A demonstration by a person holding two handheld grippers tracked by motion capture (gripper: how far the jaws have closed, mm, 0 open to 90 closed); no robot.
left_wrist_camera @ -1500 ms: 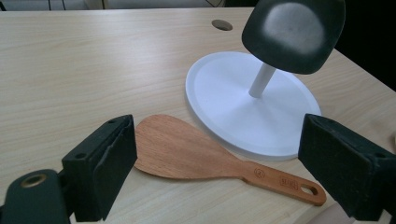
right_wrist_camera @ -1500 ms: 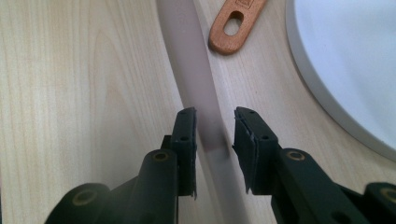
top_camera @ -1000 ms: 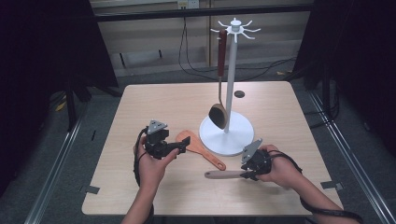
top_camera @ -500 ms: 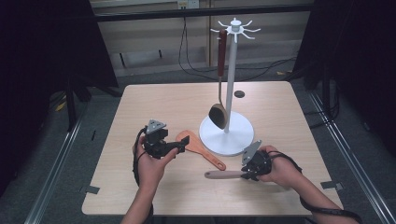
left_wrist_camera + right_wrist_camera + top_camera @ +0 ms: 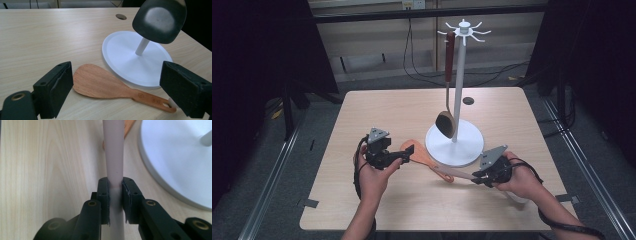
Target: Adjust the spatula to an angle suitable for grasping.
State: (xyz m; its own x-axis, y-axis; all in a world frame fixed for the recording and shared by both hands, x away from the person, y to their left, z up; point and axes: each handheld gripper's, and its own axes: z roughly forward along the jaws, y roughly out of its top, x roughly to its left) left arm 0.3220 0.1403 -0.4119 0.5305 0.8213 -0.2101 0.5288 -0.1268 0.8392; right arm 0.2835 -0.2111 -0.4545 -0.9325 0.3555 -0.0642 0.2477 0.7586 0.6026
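Right gripper [image 5: 478,176] near the desk's [image 5: 387,110] front right, jaws pinched on a pale utensil handle [image 5: 114,152]. Handle's long axis runs straight out from the jaws toward the wooden spatula [image 5: 105,85]; its far end meets that spatula's handle end. Wooden spatula flat on the desk, blade toward the left gripper [image 5: 404,157], handle trailing toward the right gripper, just beside the white stand base [image 5: 454,145]. Left gripper jaws spread wide, empty. Dark ladle [image 5: 445,123] hangs from the stand, bowl down.

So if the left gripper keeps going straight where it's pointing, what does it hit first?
Most likely the wooden spatula lying flat between the open left gripper and the white stand base beyond it, though depth is hard to judge.
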